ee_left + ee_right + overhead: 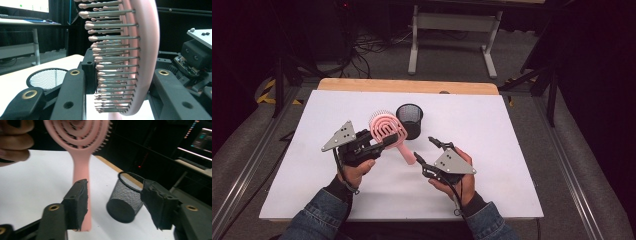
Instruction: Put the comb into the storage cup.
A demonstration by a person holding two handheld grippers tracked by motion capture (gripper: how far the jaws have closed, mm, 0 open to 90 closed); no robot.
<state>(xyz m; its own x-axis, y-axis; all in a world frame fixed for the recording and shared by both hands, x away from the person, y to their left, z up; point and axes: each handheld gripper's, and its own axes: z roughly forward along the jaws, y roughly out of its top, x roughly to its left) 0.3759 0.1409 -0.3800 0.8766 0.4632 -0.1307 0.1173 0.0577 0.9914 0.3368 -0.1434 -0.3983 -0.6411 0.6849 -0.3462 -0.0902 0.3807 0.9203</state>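
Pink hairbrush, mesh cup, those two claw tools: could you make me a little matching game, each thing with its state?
Things:
1. pink hairbrush
2. black mesh cup
3. left gripper
4. right gripper

States:
A. jaws open, nothing between them
B. stands upright on the white table
C. clamped at its head, handle sticking out
D. shut on the brush

Pairs: 1-C, 2-B, 3-D, 4-A

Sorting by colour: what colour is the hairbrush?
Pink; the hairbrush shows best in the right gripper view.
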